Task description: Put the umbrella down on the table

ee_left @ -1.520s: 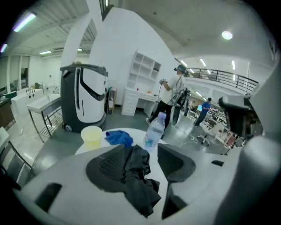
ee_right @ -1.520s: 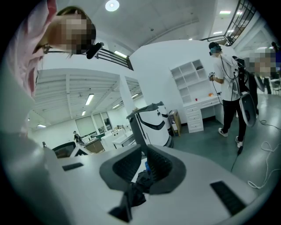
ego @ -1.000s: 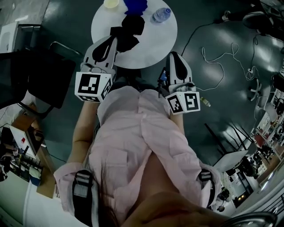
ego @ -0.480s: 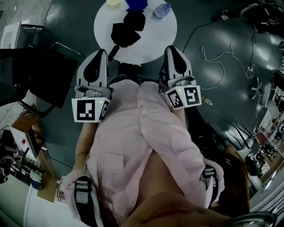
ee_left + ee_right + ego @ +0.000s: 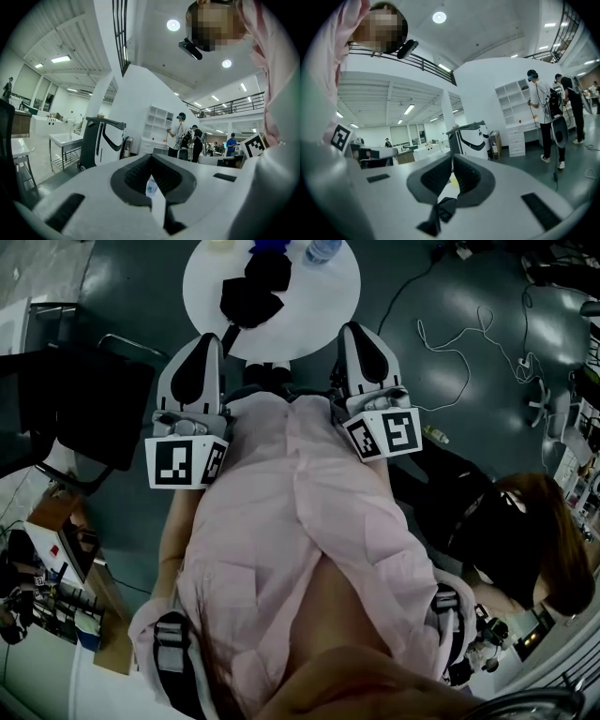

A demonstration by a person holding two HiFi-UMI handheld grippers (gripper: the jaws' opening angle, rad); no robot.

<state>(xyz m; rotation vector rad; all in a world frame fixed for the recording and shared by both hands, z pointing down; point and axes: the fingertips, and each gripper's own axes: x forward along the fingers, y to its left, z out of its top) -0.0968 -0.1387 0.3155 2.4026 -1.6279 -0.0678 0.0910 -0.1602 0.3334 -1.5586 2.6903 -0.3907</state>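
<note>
The black folded umbrella [image 5: 251,292] lies on the round white table [image 5: 319,296] at the top of the head view, its handle end toward the near rim. Nothing holds it. My left gripper [image 5: 208,337] and right gripper [image 5: 352,326] hover side by side at the table's near edge, close to the person's pink shirt, and both point level. In the left gripper view the left gripper [image 5: 151,157] has its jaws together with nothing in them. The right gripper [image 5: 452,157] is shut and empty too. Below its jaws shows a black piece of the umbrella [image 5: 439,212].
A clear bottle [image 5: 322,249] and a blue object [image 5: 267,245] stand at the table's far side. A black chair [image 5: 84,409] is on the left. White cables [image 5: 450,343] trail over the dark floor. Another person [image 5: 511,540] crouches at the right.
My left gripper has drawn back from the umbrella's handle end toward the shirt, and the right has shifted slightly. The umbrella stays on the table. A person has come into view at the right.
</note>
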